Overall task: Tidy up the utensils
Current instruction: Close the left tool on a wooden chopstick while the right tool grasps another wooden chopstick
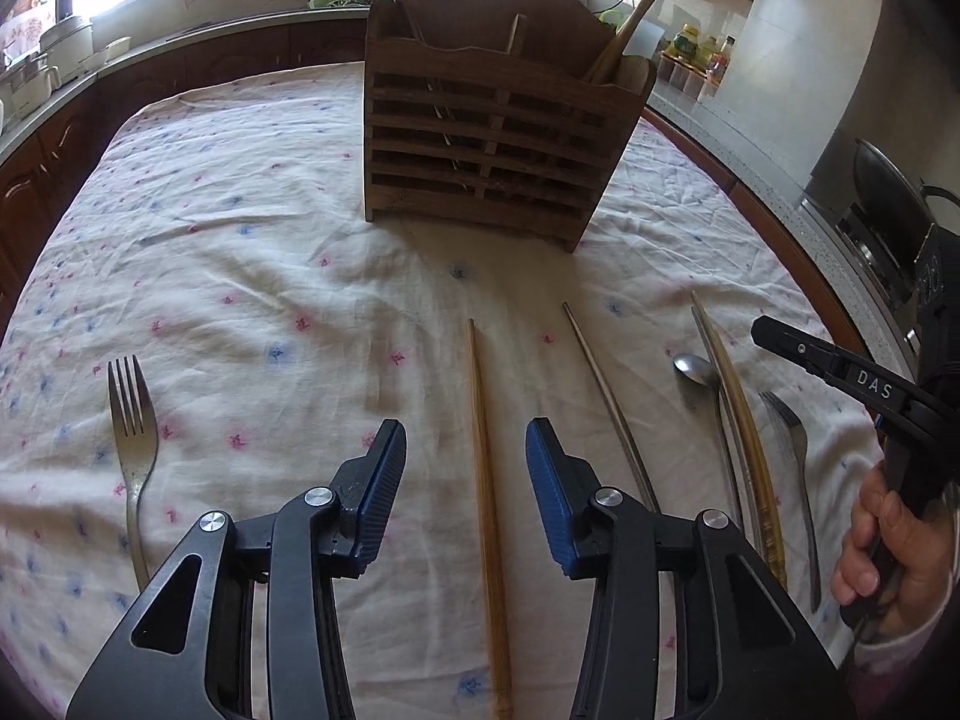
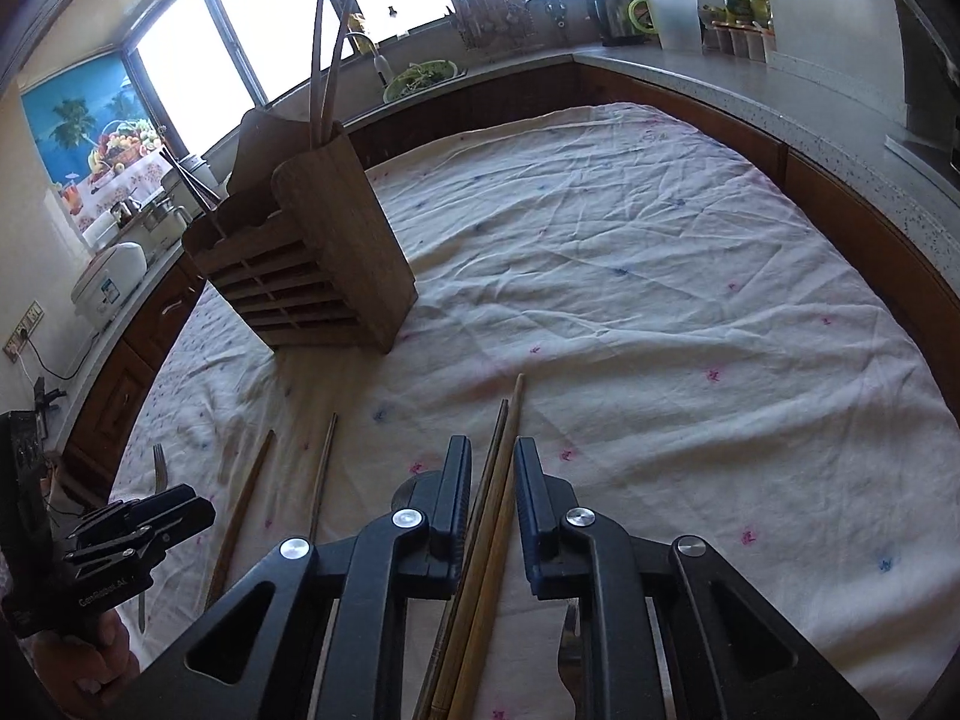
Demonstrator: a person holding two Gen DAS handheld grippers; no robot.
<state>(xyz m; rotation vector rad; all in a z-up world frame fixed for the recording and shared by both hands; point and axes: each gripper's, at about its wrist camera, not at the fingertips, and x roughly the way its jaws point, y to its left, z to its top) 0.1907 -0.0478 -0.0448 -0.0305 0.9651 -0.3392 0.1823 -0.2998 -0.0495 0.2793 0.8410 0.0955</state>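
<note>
Ahead, wooden chopstick (image 1: pixel 487 504) between open left gripper (image 1: pixel 466 468)

Home kitchen: counter (image 2: pixel 690 69), rice cooker (image 2: pixel 108 285).

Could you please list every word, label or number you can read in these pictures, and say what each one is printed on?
"DAS": white label on the right gripper, in the left wrist view.
"GenRobot.AI": side of the left gripper, in the right wrist view.
Labels on the jars and rice cooker: too small to read.

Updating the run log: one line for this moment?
left gripper: open over wooden chopstick | right gripper: open, straddling chopstick pair | holder: upright
</note>
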